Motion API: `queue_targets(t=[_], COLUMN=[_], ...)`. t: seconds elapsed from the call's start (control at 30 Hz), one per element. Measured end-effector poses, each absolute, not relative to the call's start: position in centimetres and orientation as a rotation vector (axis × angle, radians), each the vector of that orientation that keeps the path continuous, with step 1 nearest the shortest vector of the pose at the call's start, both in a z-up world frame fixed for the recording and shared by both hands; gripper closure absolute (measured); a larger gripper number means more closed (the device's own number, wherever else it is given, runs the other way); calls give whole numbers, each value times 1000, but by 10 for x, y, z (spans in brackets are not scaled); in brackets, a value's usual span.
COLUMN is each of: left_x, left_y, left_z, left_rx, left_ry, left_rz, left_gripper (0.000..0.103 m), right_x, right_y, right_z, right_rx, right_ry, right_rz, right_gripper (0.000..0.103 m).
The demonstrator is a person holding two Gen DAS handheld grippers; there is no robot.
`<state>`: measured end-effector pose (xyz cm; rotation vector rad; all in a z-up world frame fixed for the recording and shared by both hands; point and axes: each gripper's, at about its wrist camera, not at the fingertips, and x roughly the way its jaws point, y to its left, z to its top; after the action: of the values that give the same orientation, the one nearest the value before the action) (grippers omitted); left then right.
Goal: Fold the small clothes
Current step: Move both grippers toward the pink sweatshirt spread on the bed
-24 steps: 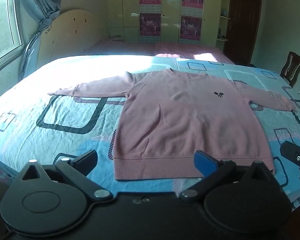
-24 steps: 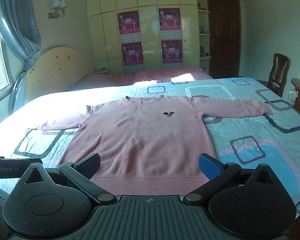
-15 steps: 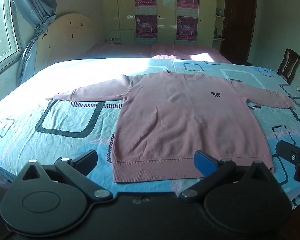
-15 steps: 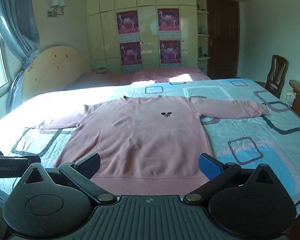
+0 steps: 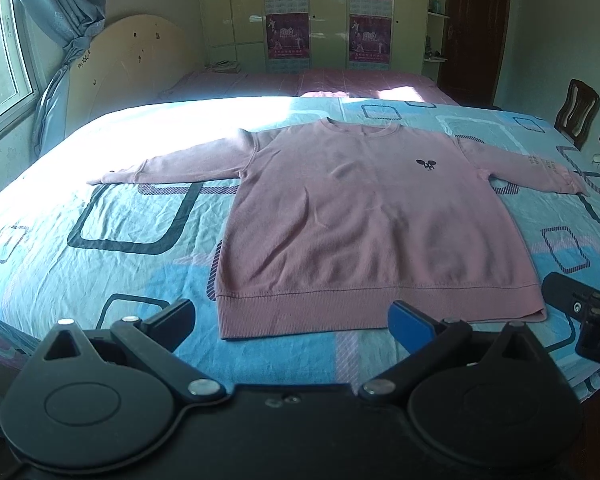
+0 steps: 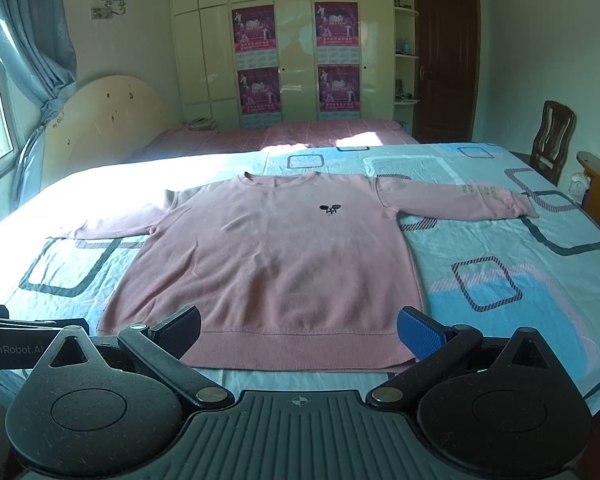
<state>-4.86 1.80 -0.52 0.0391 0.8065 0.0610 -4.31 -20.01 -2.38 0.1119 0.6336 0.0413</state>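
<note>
A pink long-sleeved sweatshirt [image 5: 364,216] lies flat and face up on the bed, both sleeves spread out, a small dark logo on its chest. It also shows in the right wrist view [image 6: 284,264]. My left gripper [image 5: 296,322] is open and empty, hovering just short of the hem near its left corner. My right gripper [image 6: 300,330] is open and empty, hovering over the middle of the hem. The right gripper's body shows at the right edge of the left wrist view [image 5: 580,312].
The bed has a light blue sheet [image 5: 100,248] with dark square outlines. A second bed with a pink cover [image 6: 284,136] stands behind, then wardrobes with posters. A wooden chair [image 6: 552,140] is at the right. A curtain and window are at the left.
Both grippers have drawn back and risen slightly, so the sweatshirt sits a little farther off. Both stay open. The sweatshirt has not moved.
</note>
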Motion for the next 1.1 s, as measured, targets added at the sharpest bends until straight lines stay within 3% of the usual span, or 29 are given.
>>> queue_targets(t=[1.1], left_x=[-37], left_y=[5], left_z=[-6], left_rx=[57], left_ry=[793], left_rz=[47], left_gripper=[0], right_x=[-39], right_y=[-214], right_z=[-22], right_rx=[128], right_ry=[644], right_rz=[7], right_gripper=[0])
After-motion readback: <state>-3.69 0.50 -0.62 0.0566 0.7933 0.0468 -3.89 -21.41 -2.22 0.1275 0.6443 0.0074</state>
